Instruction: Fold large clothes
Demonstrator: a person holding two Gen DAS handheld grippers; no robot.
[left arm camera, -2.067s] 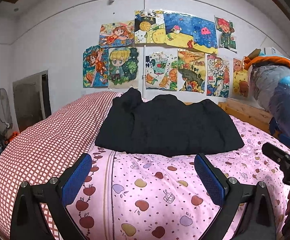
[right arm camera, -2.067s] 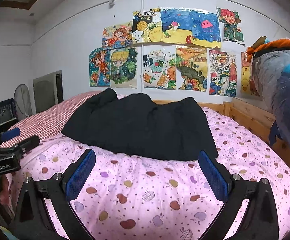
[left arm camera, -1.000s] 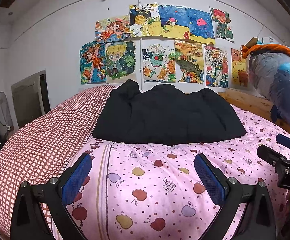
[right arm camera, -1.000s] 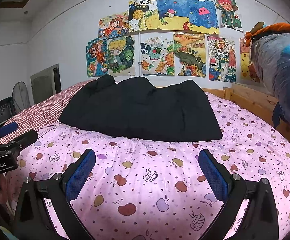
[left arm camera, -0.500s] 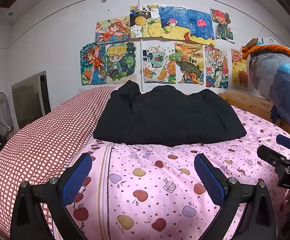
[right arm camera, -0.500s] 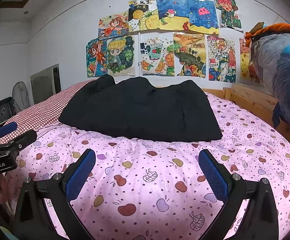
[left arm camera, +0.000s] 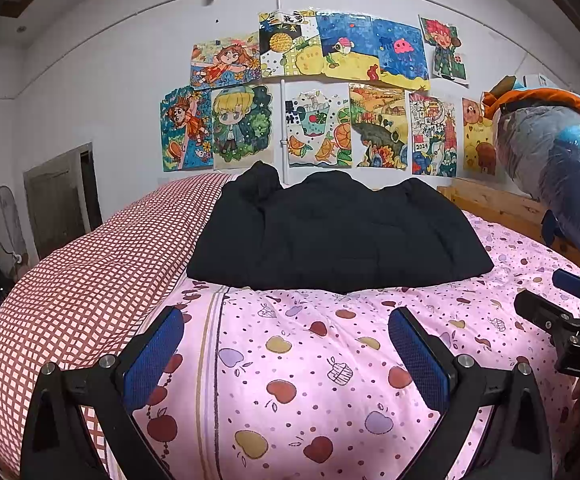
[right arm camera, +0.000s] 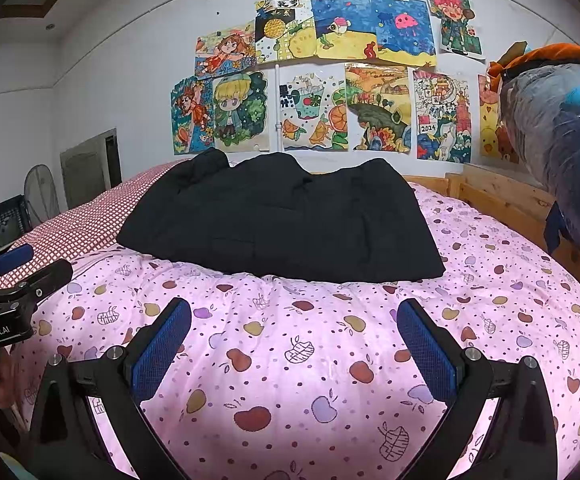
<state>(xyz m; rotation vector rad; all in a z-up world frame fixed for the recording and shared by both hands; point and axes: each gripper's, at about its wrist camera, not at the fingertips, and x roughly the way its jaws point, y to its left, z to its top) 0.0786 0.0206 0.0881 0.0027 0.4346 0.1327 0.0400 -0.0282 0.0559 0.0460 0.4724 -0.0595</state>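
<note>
A large black garment lies spread on the pink fruit-print bedcover, its far edge bunched near the wall. My left gripper hovers open over the bedcover, short of the garment's near hem, with nothing between its blue pads. My right gripper is also open and empty, a little back from the hem. Each wrist view catches the other gripper at its side edge: the right one and the left one.
A red-checked quilt runs along the bed's left side. A wooden bed rail borders the right. A plastic-wrapped blue and orange bundle hangs at right. Drawings cover the wall. A fan and crates stand at left.
Both grippers have come slightly closer to the garment and lower since two seconds ago; in the last half second almost nothing moved. Both stayed open.
</note>
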